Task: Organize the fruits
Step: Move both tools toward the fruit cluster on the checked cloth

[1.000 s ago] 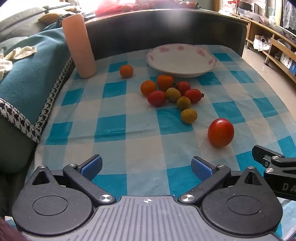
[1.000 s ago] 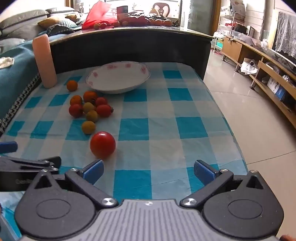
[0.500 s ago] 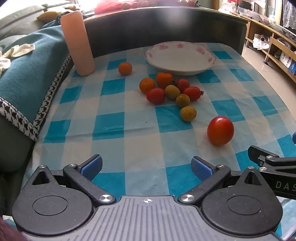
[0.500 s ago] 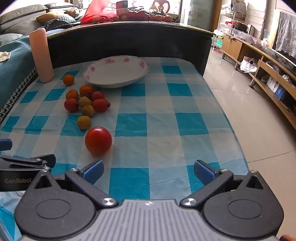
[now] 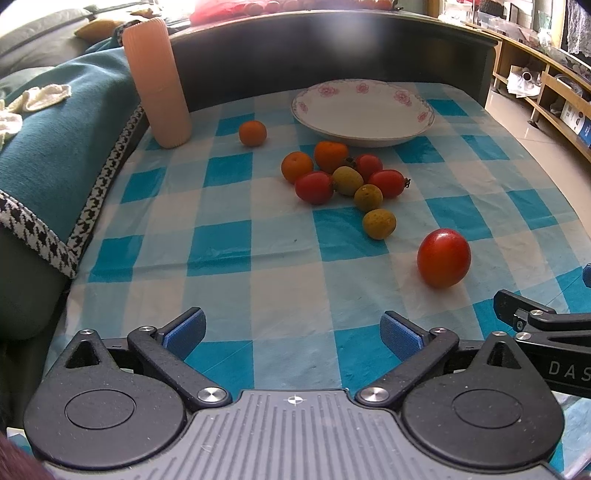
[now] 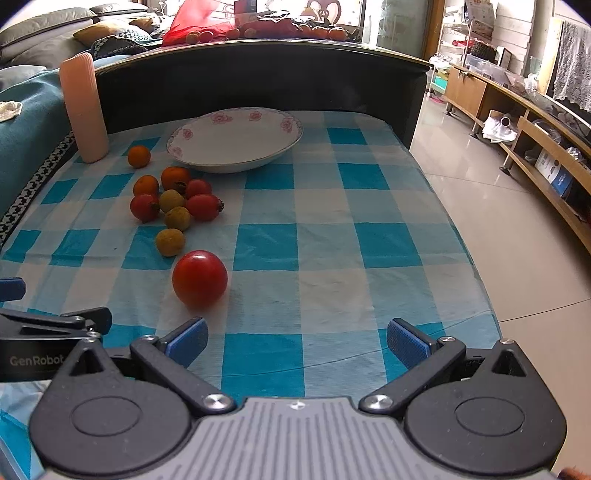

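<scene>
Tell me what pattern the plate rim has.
Pink flowers on the white plate, clearest in the right wrist view.

- A blue-and-white checked tablecloth (image 6: pixel 332 229) covers the table in the middle of both views.
- Behind it, across the upper frame, stands a dark curved panel (image 6: pixel 258 77), perhaps the back of a counter.
- At the left edge lies a teal blanket (image 5: pixel 55 129) with a houndstooth border, over a grey sofa (image 6: pixel 40 26).
- The right side of the right wrist view shows a glossy tiled floor (image 6: pixel 498 206) and a low wooden shelf unit (image 6: pixel 524 125).
- Bright daylight comes through a window (image 6: pixel 391 18) at top centre.
</scene>
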The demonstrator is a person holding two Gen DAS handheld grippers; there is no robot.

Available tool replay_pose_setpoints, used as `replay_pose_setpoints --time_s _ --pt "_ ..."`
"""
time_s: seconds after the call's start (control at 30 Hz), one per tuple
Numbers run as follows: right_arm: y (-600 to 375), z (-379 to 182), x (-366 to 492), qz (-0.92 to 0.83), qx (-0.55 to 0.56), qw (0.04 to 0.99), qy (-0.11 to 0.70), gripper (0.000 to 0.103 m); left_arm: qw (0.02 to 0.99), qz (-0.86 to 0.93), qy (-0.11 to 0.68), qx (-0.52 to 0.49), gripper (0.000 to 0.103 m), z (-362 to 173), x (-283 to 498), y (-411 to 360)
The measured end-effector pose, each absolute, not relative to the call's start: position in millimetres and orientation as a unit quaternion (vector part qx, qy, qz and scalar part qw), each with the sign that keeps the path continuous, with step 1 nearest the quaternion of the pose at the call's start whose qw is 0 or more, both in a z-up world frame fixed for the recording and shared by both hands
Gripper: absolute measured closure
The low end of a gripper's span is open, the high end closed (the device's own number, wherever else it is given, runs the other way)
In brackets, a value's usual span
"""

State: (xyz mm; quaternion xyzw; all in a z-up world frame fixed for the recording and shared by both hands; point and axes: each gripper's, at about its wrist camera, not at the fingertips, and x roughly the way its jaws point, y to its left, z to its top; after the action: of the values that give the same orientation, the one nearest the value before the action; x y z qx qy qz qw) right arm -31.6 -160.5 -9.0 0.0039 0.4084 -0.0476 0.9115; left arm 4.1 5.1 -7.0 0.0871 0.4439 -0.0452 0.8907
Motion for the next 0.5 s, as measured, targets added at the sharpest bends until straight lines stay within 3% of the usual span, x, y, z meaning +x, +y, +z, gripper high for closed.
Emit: replay_pose_setpoints --time_s 0.5 --pt "-155.8 -8.2 -30.6 -0.040 0.004 0.910 0.412 0.000 0.889 -0.036 0.448 0.090 0.002 -4.9 2.6 10.3"
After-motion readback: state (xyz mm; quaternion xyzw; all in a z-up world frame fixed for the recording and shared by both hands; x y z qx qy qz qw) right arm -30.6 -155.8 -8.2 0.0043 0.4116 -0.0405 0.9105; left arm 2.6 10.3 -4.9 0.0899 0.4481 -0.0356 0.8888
